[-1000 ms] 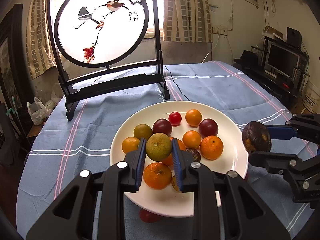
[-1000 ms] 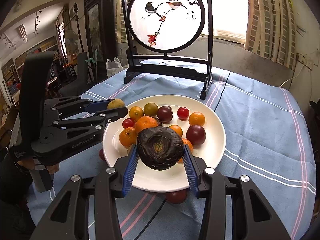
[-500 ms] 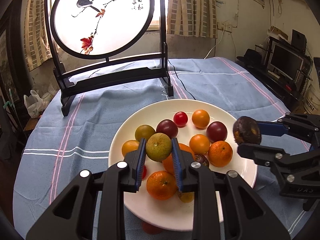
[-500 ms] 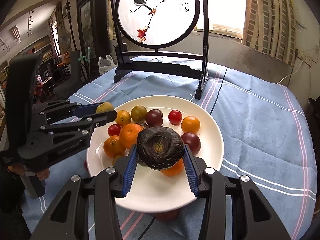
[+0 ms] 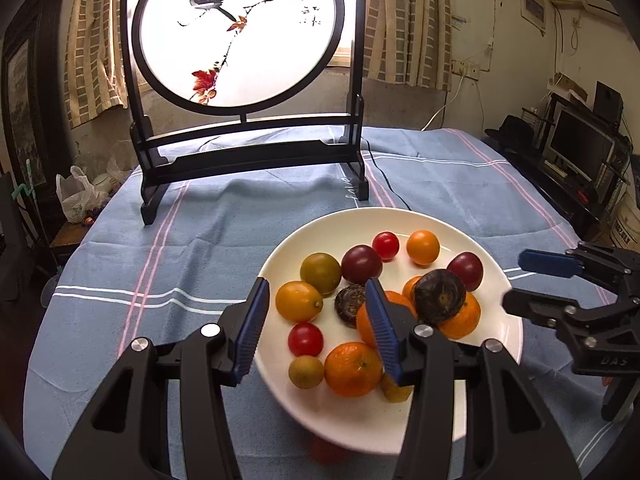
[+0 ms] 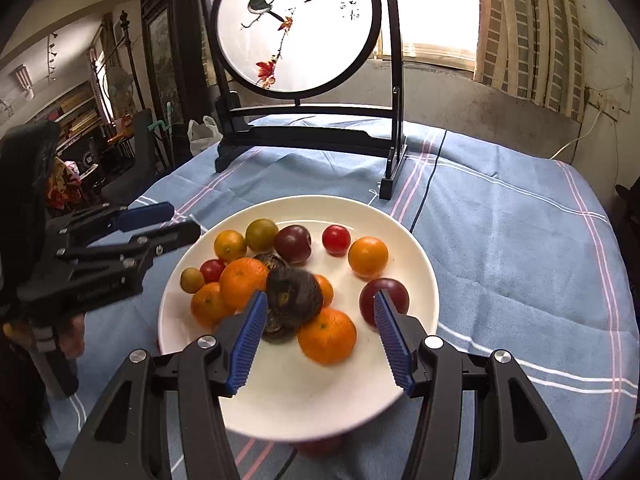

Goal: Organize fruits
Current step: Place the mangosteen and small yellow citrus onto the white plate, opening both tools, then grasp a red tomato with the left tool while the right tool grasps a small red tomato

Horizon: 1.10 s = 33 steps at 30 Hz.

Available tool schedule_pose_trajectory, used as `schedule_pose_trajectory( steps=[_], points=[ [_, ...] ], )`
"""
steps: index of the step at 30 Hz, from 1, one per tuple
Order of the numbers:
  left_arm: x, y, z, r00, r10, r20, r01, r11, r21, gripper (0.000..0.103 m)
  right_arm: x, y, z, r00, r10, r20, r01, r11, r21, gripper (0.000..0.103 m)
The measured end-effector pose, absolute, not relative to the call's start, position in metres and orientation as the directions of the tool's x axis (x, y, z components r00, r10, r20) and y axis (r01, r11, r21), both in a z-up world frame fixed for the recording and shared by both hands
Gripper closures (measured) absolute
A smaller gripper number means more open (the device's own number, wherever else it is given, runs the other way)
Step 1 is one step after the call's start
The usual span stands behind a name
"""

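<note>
A white plate [image 5: 496, 344] [image 6: 416, 248] on the blue tablecloth holds several oranges, red and dark plums, small tomatoes and greenish citrus. A dark wrinkled fruit [image 5: 439, 297] [image 6: 294, 297] rests on top of the oranges near the plate's middle. A small green-yellow citrus [image 5: 306, 372] [image 6: 192, 279] lies at the plate's left edge. My left gripper [image 5: 316, 330] [image 6: 160, 224] is open and empty over the plate's left side. My right gripper [image 6: 320, 342] [image 5: 540, 280] is open and empty over the plate's near right side.
A round bird-painting screen on a black stand [image 5: 240, 40] [image 6: 296, 28] stands at the back of the table. A red fruit [image 6: 320, 446] [image 5: 328, 450] lies on the cloth under the plate's near rim. A black cable [image 5: 384, 176] runs behind the plate.
Both grippers opened. The left let go of the green-yellow citrus and the right let go of the dark wrinkled fruit; both fruits now lie on the plate.
</note>
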<state>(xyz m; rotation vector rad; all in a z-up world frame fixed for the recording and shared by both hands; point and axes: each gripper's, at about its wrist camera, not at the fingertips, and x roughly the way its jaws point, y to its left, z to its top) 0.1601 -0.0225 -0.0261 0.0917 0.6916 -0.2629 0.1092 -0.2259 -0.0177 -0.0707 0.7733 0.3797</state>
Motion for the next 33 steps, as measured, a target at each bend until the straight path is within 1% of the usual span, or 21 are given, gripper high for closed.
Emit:
schedule_pose_trajectory(
  steps=[1,2,3,4,5,9,16,17,19,21,23,24,29,33],
  points=[
    [0.153,-0.017,-0.025,0.743,-0.212,-0.635,0.273,0.962,-0.002,0.053,0.097,-0.228,-0.018,0.649,0.311,-0.694,-0.377,0.924,0.062,0.047],
    [0.146,-0.012,-0.024,0.749,-0.208,-0.629,0.274,0.962,0.008,0.049,0.083,-0.229,-0.020,0.644,0.310,-0.699,-0.396,0.917,0.043,0.047],
    [0.138,-0.008,-0.023,0.755,-0.207,-0.622,0.278,0.960,0.018,0.047,0.072,-0.230,-0.023,0.636,0.304,-0.709,-0.409,0.912,0.024,0.047],
    [0.130,-0.004,-0.024,0.761,-0.205,-0.616,0.284,0.958,0.031,0.042,0.062,-0.230,-0.029,0.625,0.288,-0.725,-0.418,0.908,0.000,0.047],
    [0.122,0.000,-0.025,0.763,-0.201,-0.614,0.287,0.957,0.043,0.040,0.054,-0.229,-0.036,0.613,0.270,-0.742,-0.424,0.905,-0.021,0.047],
    [0.096,0.009,-0.038,0.737,-0.210,-0.643,0.318,0.947,0.056,0.038,0.047,-0.226,-0.066,0.569,0.210,-0.795,-0.427,0.902,-0.068,0.047],
    [0.073,0.012,-0.071,0.680,-0.204,-0.705,0.367,0.926,0.086,0.038,0.076,-0.218,-0.086,0.543,0.191,-0.818,-0.406,0.912,-0.057,0.048],
    [0.072,0.010,-0.076,0.672,-0.201,-0.712,0.373,0.924,0.091,0.038,0.078,-0.216,-0.089,0.537,0.186,-0.823,-0.405,0.913,-0.058,0.051],
    [0.074,0.008,-0.082,0.656,-0.205,-0.726,0.386,0.918,0.089,0.038,0.079,-0.214,-0.093,0.535,0.173,-0.827,-0.405,0.912,-0.071,0.061],
    [0.077,0.005,-0.086,0.650,-0.205,-0.732,0.391,0.916,0.091,0.038,0.074,-0.216,-0.091,0.540,0.170,-0.824,-0.408,0.910,-0.079,0.068],
    [0.082,0.002,-0.089,0.639,-0.215,-0.738,0.399,0.913,0.079,0.038,0.067,-0.220,-0.087,0.535,0.183,-0.825,-0.404,0.913,-0.060,0.070],
    [0.084,0.000,-0.091,0.636,-0.216,-0.741,0.402,0.912,0.079,0.038,0.062,-0.222,-0.084,0.539,0.183,-0.822,-0.407,0.911,-0.064,0.074],
    [0.093,-0.010,-0.101,0.627,-0.211,-0.750,0.415,0.905,0.092,0.038,0.039,-0.233,-0.066,0.563,0.212,-0.799,-0.401,0.915,-0.040,0.076],
    [0.100,-0.016,-0.107,0.617,-0.205,-0.760,0.416,0.905,0.094,0.038,0.031,-0.232,-0.062,0.564,0.235,-0.792,-0.412,0.911,-0.023,0.076]
  ],
)
